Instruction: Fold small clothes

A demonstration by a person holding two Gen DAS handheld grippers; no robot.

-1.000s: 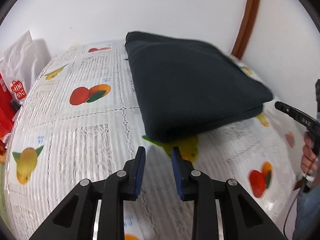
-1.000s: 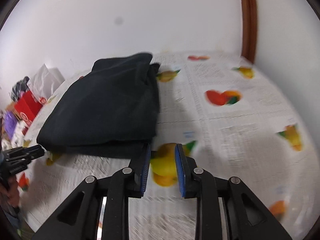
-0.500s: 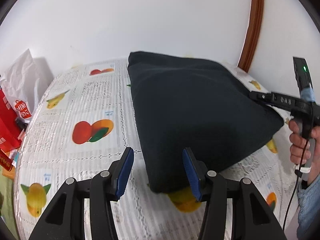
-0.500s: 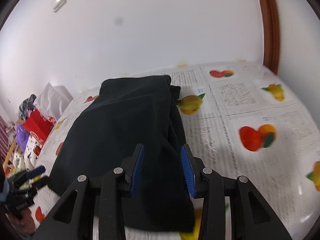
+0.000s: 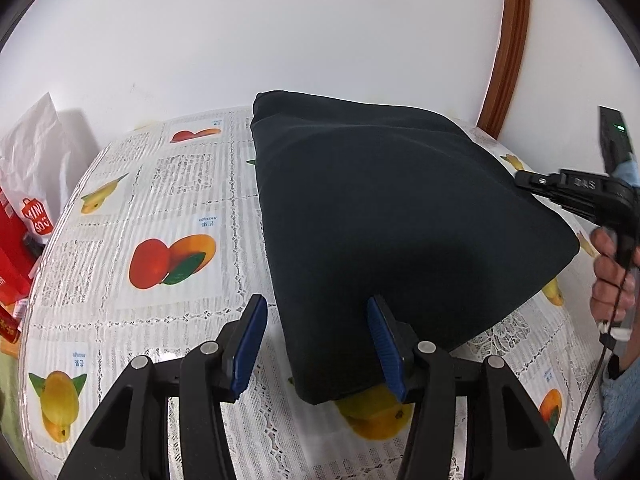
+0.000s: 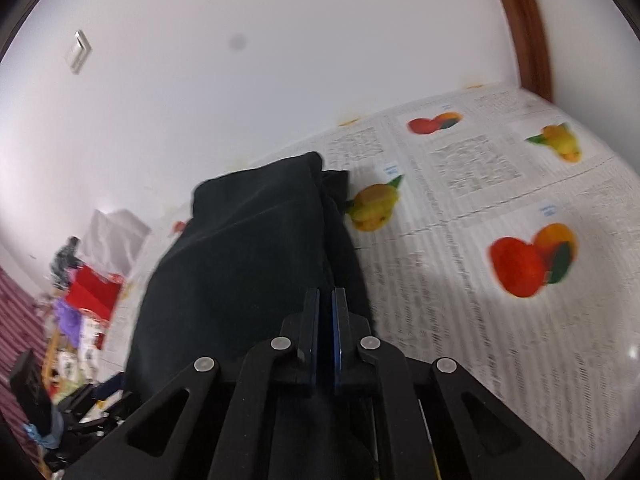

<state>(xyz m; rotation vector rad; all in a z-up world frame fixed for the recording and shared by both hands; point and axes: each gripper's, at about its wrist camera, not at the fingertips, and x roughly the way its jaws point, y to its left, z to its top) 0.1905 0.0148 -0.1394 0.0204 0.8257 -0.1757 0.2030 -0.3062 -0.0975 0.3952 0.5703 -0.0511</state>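
Observation:
A folded black garment (image 5: 392, 216) lies on the fruit-print tablecloth (image 5: 160, 200). My left gripper (image 5: 316, 344) is open, its blue pads on either side of the garment's near corner. My right gripper (image 6: 325, 320) is shut on the garment's (image 6: 248, 264) right edge, where the fabric runs between the pads. The right gripper also shows at the right edge of the left wrist view (image 5: 576, 196), at the garment's far side.
A white bag (image 5: 32, 160) and a red bag (image 5: 16, 240) stand at the table's left edge. A brown door frame (image 5: 508, 40) rises behind. The white wall is close behind the table. Colourful clutter (image 6: 80, 312) lies beyond the left side.
My left gripper opened wide and moved up to the garment's near corner. My right gripper moved onto the garment's edge and closed on it.

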